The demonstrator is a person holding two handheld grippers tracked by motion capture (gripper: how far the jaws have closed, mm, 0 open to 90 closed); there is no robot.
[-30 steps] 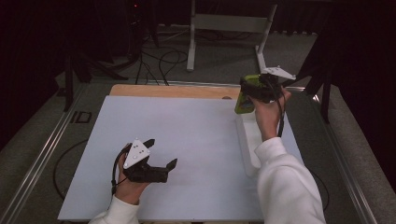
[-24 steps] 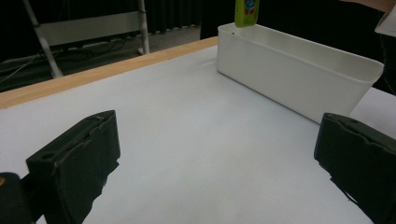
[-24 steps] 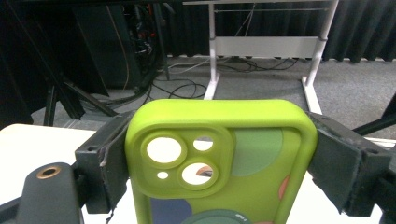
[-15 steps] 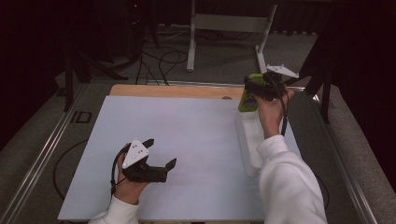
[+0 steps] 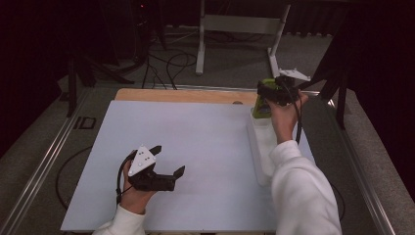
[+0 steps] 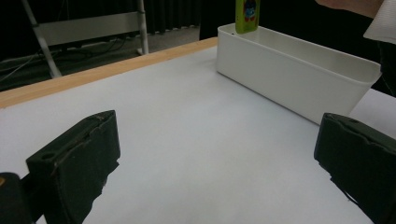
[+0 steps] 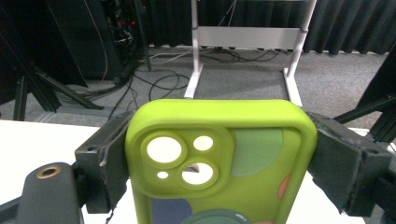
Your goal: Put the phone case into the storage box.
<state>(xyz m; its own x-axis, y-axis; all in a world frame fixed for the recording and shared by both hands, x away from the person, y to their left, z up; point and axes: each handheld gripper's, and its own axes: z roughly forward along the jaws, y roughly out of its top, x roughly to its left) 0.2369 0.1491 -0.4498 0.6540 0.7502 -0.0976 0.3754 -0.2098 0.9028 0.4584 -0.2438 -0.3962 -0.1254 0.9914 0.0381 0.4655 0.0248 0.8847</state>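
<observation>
Green and rubbery, the phone case (image 7: 219,163) sits clamped by its two long edges in the right gripper (image 5: 275,91), held upright over the far end of the white bin (image 6: 299,70), at about one o'clock on the table (image 5: 195,142). That upright grip suits lowering it straight in. Near seven o'clock the left gripper (image 5: 164,164) rests on the table, jaws spread wide and empty, out of the way.

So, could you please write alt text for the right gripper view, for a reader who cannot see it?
A lime green phone case with camera cutouts is clamped upright between the right gripper's two black jaws, one on each side edge. Behind it are grey carpet, cables and a white metal stand against dark curtains.
</observation>
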